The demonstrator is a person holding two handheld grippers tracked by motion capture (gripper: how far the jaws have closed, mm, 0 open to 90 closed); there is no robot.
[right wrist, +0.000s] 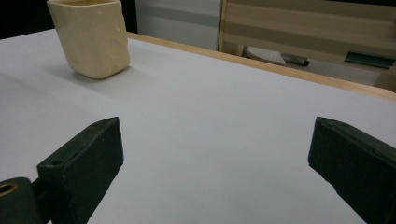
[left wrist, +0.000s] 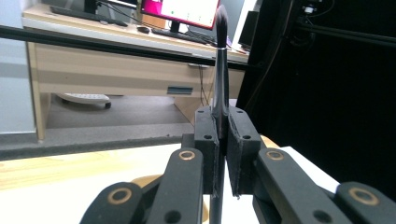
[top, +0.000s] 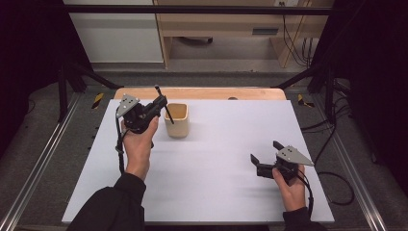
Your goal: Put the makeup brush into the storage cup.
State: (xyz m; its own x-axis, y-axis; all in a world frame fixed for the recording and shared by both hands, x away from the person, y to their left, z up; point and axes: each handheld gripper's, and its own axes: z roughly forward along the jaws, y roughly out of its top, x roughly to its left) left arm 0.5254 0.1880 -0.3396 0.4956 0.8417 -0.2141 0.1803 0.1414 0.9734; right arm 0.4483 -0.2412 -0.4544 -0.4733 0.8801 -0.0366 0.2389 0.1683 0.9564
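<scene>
Clamping brush [left wrist: 220, 70], left hand-held gripper [top: 161, 103] beside cup [top: 176, 120].

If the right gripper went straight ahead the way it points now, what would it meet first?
The open right gripper points low across the bare table. The cream cup stands far off to the left of that line, so the way looks free, though depth is hard to judge.

From above the near edge we look forward and down over the whole bench [top: 202, 173]. Riding the left hand-held gripper [left wrist: 223, 140], we face level toward the far desk [left wrist: 116, 70]. Low over the bench [right wrist: 210, 130], the right one shares the cream cup [right wrist: 91, 37] with the high view.
</scene>
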